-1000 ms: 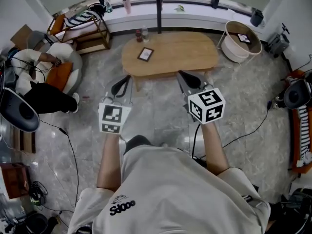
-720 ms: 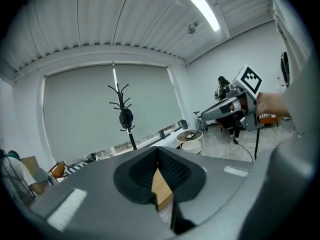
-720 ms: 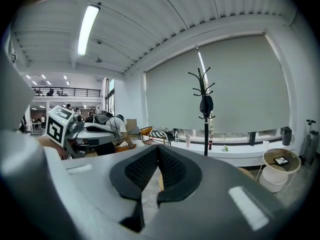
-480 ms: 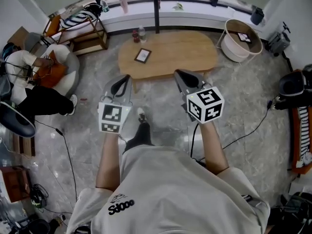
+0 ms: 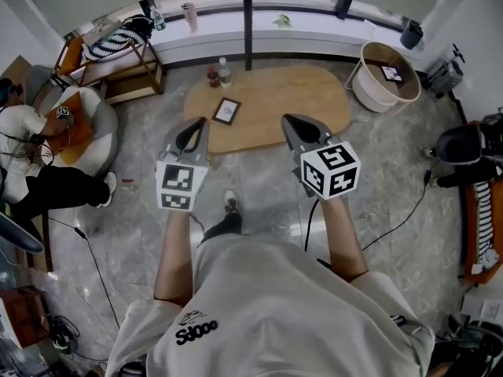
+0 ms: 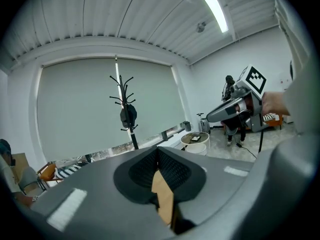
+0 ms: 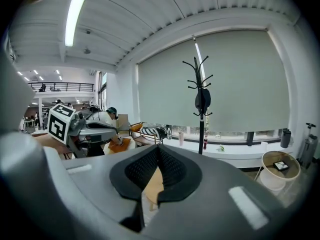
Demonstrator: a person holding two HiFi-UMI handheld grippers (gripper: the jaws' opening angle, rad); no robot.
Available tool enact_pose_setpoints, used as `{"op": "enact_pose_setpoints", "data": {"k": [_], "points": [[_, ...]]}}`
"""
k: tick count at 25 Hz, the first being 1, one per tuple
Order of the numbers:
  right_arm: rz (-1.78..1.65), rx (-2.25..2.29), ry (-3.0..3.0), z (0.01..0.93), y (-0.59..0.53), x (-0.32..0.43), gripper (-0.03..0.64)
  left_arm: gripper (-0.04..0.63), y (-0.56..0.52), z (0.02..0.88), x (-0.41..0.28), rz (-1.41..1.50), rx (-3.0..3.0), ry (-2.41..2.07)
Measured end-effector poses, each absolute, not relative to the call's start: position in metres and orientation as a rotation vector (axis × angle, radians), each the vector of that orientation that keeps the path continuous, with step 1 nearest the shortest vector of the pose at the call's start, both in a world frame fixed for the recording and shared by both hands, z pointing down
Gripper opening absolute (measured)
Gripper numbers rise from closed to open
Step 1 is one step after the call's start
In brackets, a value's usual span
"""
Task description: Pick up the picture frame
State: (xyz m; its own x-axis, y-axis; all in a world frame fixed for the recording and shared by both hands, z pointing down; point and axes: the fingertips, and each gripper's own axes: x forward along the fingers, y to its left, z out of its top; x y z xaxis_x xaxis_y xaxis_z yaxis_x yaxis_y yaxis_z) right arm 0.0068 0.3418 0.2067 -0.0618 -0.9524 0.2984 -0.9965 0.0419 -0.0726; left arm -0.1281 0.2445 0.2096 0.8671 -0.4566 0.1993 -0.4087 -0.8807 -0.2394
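An oval wooden table stands on the pale marble floor, with 2 small bottles near its far left edge. Behind it rises a black coat stand. A round white basket sits to the right. At the left, a person sits near a wooden rack draped with striped cloth.

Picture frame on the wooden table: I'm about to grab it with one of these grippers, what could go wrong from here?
1. The picture frame lies flat on the table, and both the left gripper and the right gripper are shut. Unless one opens in time, it may only push the frame along the top.
2. Two bottles stand close behind the frame near the table's far edge. A reach that overshoots could knock them over.
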Motion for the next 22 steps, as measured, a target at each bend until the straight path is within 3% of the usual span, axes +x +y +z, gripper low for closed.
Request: {"op": "enact_pose_setpoints", "data": {"k": [15, 22], "points": [[0.392, 2.038, -2.105, 0.196, 0.226, 0.033, 0.003, 0.011, 0.132, 0.209, -0.088, -0.366, -2.898, 0.635], [0.555, 2.028, -2.130, 0.206, 0.187, 0.035, 0.003, 0.011, 0.092, 0.221, -0.086, -0.400, -2.924, 0.629]]}}
